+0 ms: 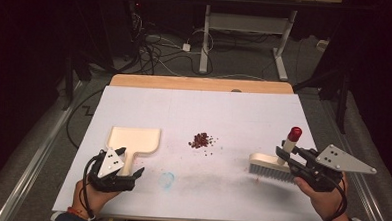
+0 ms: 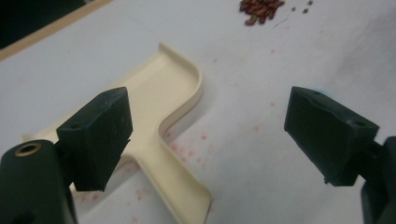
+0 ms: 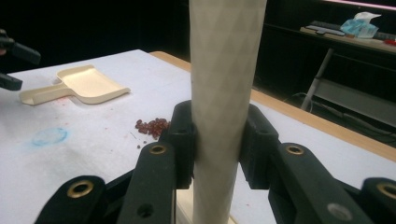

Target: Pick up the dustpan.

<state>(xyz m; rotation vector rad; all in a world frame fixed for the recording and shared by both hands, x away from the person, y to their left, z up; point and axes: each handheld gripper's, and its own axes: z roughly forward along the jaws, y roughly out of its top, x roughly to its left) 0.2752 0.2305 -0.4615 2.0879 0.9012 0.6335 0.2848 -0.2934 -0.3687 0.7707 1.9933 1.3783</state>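
- The brush (image 1: pixel 277 161) handle is pinched by the right tool (image 1: pixel 285 155).
- The left tool (image 1: pixel 130 163), spread wide, is poised at the dustpan (image 1: pixel 134 139) handle.
- That handle should be gripped next, before the beans (image 1: pixel 201 140) are swept.

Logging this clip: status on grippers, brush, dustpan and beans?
Right gripper shut on brush handle. Left gripper open over dustpan handle, not gripping. Red bean pile between dustpan and brush, unobstructed.
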